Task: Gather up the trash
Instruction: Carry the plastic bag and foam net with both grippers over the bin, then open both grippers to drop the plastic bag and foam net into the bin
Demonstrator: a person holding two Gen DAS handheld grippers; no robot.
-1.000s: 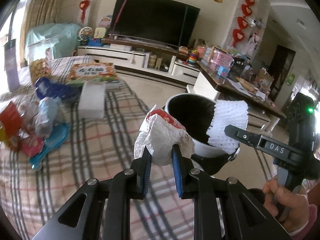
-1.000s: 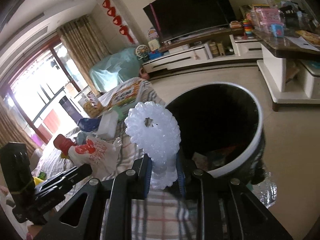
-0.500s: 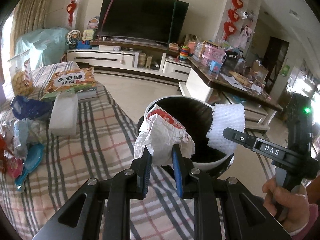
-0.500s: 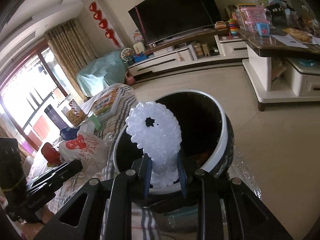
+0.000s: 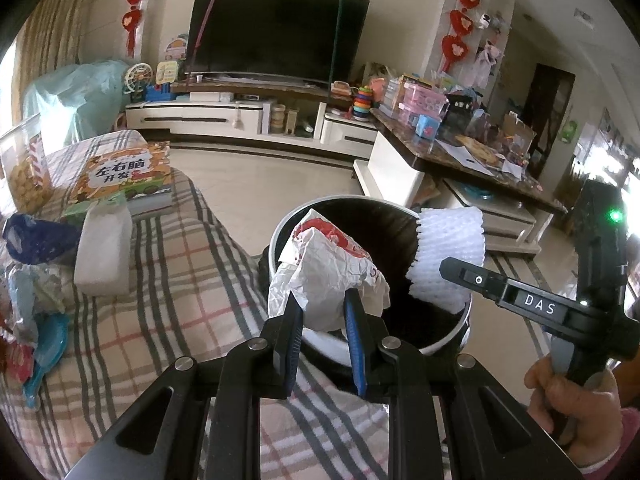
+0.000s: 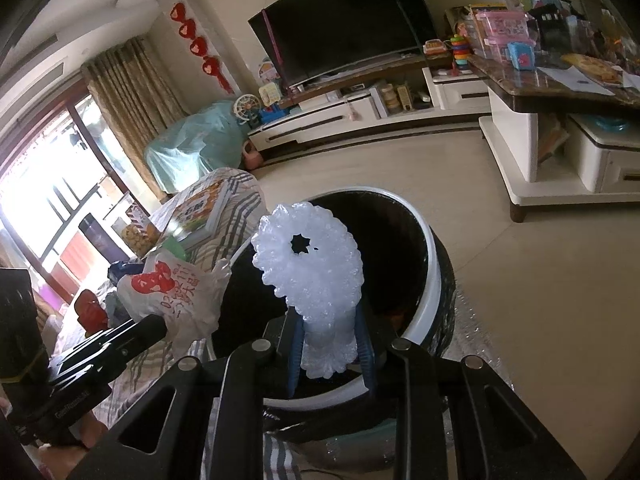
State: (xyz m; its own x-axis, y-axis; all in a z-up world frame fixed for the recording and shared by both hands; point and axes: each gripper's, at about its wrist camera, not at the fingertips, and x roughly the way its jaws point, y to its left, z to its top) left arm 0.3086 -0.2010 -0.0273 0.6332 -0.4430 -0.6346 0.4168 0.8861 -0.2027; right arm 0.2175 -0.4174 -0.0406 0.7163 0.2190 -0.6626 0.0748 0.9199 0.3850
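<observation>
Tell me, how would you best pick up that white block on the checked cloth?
Grip the white block across its two long sides, coming down from above. It lies flat and long on the cloth, its top is clear, and the book crowds its far end.

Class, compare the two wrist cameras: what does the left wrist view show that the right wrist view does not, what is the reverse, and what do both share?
Only the left wrist view shows the white block on the plaid cloth and the hand holding the right gripper.

Only the right wrist view shows the curtain and bright window.

Both show the trash bin, the crumpled bag in the left gripper, the white foam net, the television and the picture book.
</observation>
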